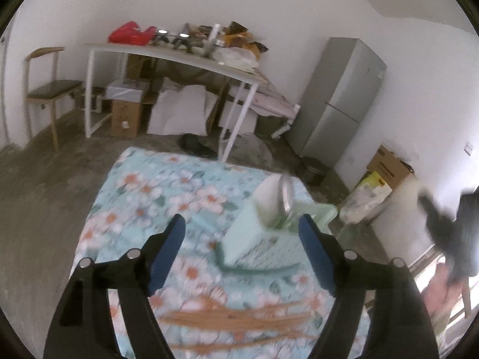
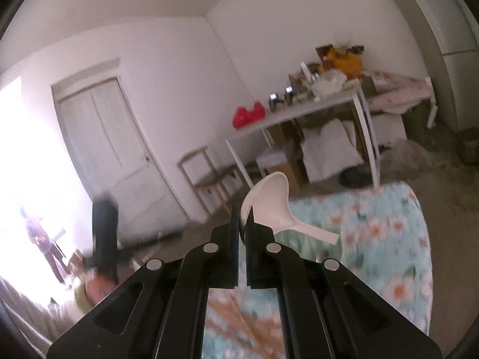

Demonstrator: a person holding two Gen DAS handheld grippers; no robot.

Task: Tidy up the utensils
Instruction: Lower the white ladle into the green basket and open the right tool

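A pale green utensil holder stands on the floral-clothed table. A white utensil and a metal one stick up from it. My left gripper is open just in front of the holder, its blue pads wide apart with nothing between them. Blurred wooden chopsticks lie on the cloth beneath it. My right gripper is shut on a white spoon by the rim of its bowl. It holds the spoon above the table, handle pointing right. Chopsticks show under it.
A white table piled with clutter stands against the far wall, boxes under it and a chair to its left. A grey fridge is at the right. A door and a person show in the right wrist view.
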